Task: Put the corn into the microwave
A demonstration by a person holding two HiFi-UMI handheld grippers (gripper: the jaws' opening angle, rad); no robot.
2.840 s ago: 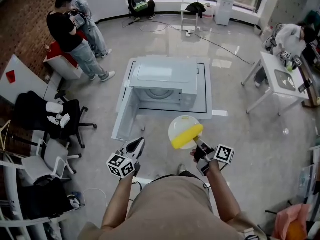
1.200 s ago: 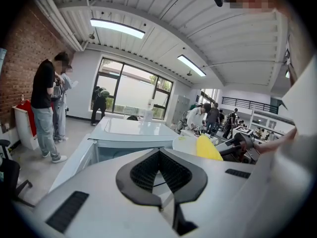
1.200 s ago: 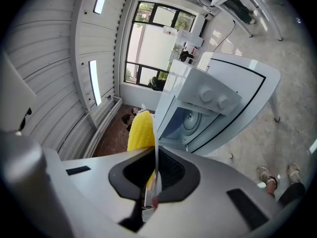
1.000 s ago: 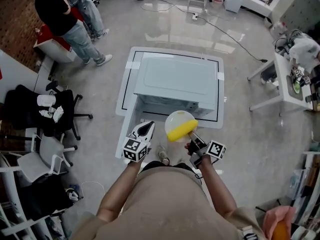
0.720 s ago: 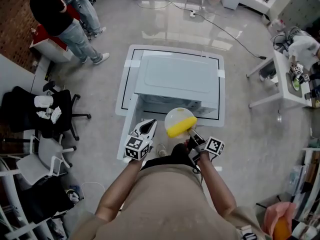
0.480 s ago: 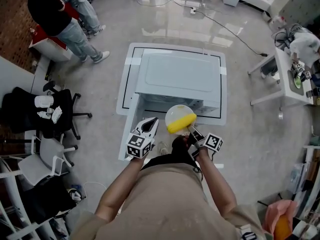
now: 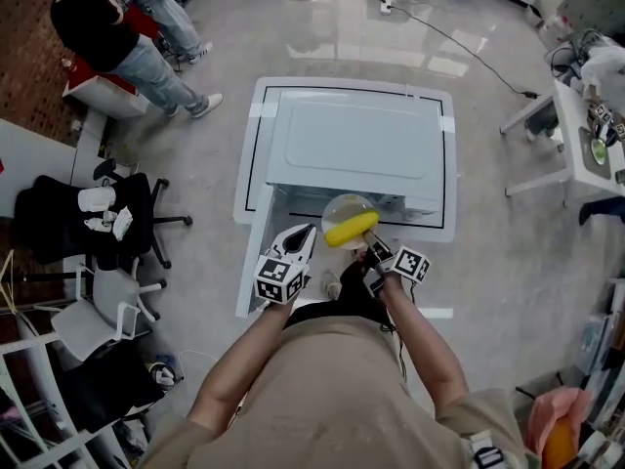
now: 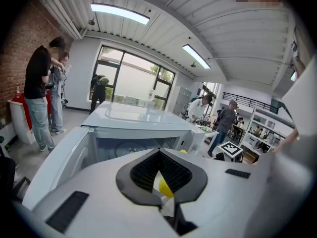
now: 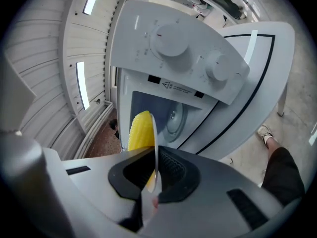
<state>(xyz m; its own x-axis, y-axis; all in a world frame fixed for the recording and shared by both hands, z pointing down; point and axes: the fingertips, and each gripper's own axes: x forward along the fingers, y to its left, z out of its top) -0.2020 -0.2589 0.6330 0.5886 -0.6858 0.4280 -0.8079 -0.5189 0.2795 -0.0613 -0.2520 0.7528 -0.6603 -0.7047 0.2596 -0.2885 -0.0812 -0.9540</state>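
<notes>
Corn (image 7: pixel 350 229) may roll off plate (image 7: pixel 341 206) if right tool (image 7: pixel 365 247), clamped on rim, tilts entering microwave (image 7: pixel 352 135); left tool (image 7: pixel 301 234) closed w/ nothing.

Glossy grey floor (image 7: pixel 508 262), window glare on it at the far end. Brick wall (image 8: pixel 12 48) on the left, white ribbed ceiling (image 8: pixel 233 33) with strip lights (image 8: pixel 119 13). Big dark-framed windows (image 8: pixel 131 83) in the back wall, daylight outside. Low white table (image 7: pixel 246 184) with a black border line mid-floor. Left side: black office chair (image 7: pixel 73 218) with white bits on the seat, white chair (image 7: pixel 93 316) just below it, red-topped white stand (image 7: pixel 103 91) with two people (image 7: pixel 93 22) beside it. Right side: white desk (image 7: pixel 571 106) with small clutter, open shelves (image 8: pixel 270 130), more people (image 8: pixel 223 125) standing near them. Black cable (image 7: pixel 459 39) runs across the floor.
</notes>
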